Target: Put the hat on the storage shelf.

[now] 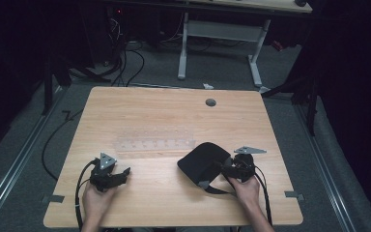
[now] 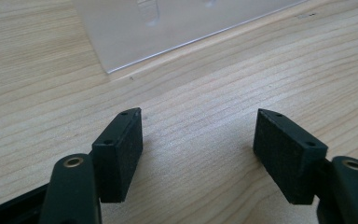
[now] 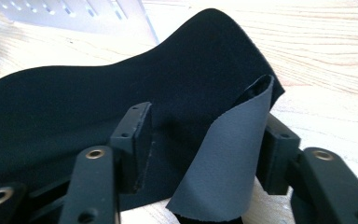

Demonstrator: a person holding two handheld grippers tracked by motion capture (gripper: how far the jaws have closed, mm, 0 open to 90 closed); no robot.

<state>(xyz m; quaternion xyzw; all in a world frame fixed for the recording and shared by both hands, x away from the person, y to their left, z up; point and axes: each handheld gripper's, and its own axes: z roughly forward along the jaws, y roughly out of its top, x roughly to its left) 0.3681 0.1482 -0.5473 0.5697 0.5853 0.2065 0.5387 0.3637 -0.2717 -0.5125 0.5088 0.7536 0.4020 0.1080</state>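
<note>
Partly open, right claw point(image 3: 205, 149) straddles black cloth's point(image 3: 74, 107) folded edge.

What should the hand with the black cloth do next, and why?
Probably close the right gripper the rest of the way. The black cloth's turned-up grey flap already stands between its jaws, but the pads do not seem to press it yet. The left gripper waits open over bare table.

The black cloth piece point(image 1: 204, 163) lies on the wooden table point(image 1: 164, 108), just in front of the clear plastic rack point(image 1: 154, 143) and to its right. It is not flat: it bulges up in the middle. One edge is folded up and shows a grey underside point(image 3: 223, 158).
</note>
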